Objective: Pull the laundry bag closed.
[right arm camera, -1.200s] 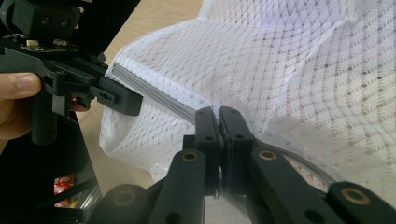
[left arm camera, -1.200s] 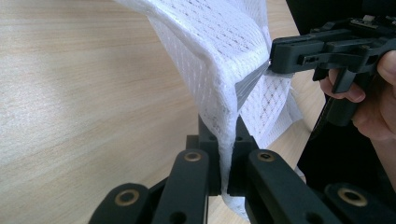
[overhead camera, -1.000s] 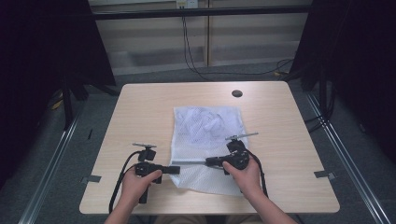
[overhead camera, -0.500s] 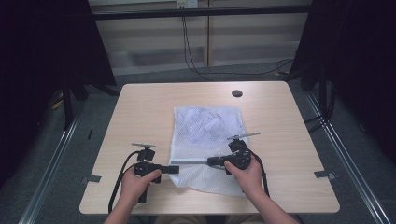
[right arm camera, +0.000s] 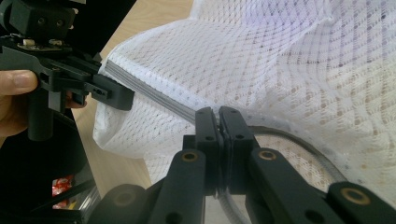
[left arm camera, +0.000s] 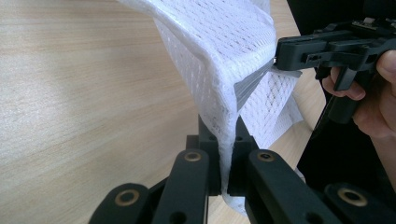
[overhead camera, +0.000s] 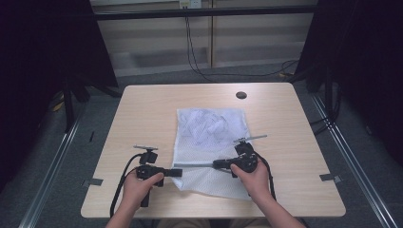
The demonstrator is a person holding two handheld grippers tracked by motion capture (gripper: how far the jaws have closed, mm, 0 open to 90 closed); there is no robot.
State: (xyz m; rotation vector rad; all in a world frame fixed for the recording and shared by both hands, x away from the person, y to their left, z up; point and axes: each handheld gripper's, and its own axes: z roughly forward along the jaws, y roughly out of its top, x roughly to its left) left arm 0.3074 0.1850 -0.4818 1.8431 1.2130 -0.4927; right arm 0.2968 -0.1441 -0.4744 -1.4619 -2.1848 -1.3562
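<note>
Both grippers clamp the same thing, so we read this as a two-handed stretch: in the high view the left gripper point(overhead camera: 177, 172) and right gripper point(overhead camera: 217, 164) face each other near the front of the table point(overhead camera: 142, 109), jaws closed on the near part of a white mesh bag point(overhead camera: 211, 130) that lies flat in the middle of the tabletop, with a grey zipper strip point(overhead camera: 196, 165) taut between them. We judge they hold the strip's two ends so it stays straight, likely to work the zipper. A small dark round hole point(overhead camera: 241, 95) sits at the far side, well apart. From up here the bite itself is too small to check. The left gripper view fills that in: its jaws are shut on a fold of mesh point(left arm camera: 224, 70), cloth rising from between them, and the other gripper point(left arm camera: 285, 58) pinches the grey strip's point(left arm camera: 250, 84) end, a hand point(left arm camera: 378, 98) behind it. The right gripper view shows what neither other view does: its jaws are shut right on the strip point(right arm camera: 154, 100), the left gripper point(right arm camera: 119, 98) holds the strip's far end, and a grey curved edge point(right arm camera: 299, 144) runs under the mesh.
</note>
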